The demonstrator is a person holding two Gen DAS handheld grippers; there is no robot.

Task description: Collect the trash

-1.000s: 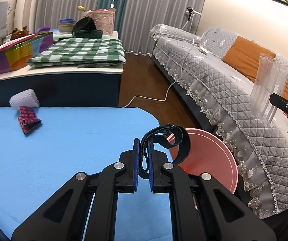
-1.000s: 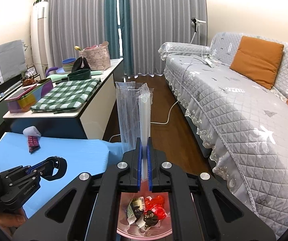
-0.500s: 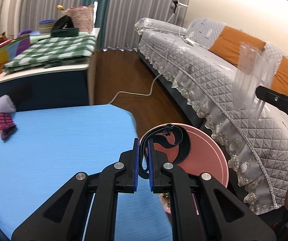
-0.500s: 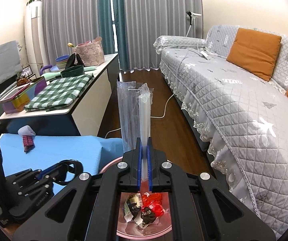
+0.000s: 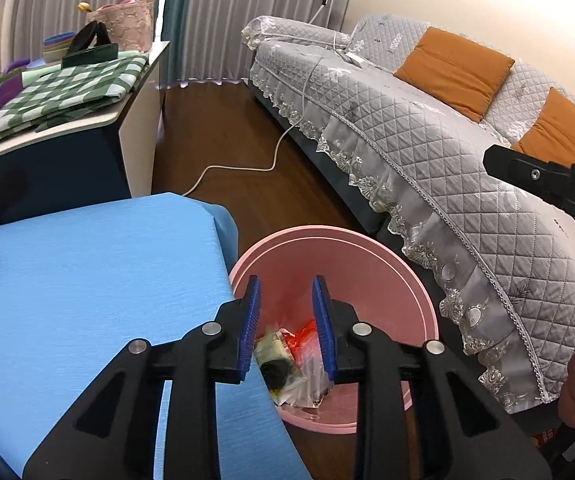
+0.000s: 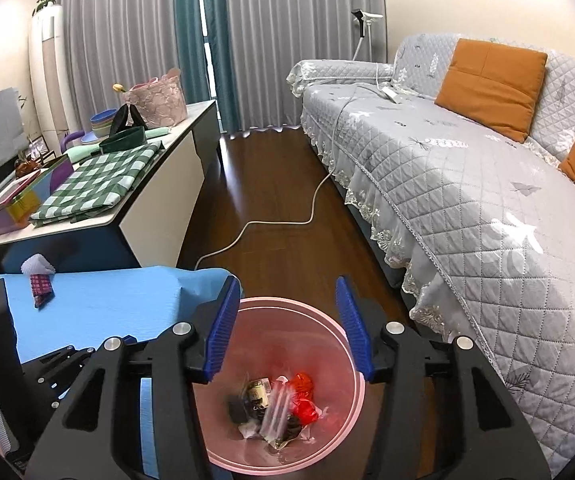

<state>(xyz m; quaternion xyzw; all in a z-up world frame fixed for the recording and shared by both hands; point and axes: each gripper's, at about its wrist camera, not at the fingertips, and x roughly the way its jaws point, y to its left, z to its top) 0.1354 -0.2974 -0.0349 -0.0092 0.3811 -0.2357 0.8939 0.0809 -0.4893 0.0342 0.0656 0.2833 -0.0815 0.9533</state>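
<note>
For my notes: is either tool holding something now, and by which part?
Nothing is held: left tool and right tool are open above the pink plastic bin.

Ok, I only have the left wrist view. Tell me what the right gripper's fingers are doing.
Observer: The right gripper has just been opening its fingers, and nothing is between them.
Operator: Tell me what is under it.
Observer: The bin is open right below, with a clear sleeve, blurred, in among the trash.
Operator: Check the table's far end; my view cuts it off.
Observer: On the table, a white foam piece shows whole, touching the pink wrapper.
</note>
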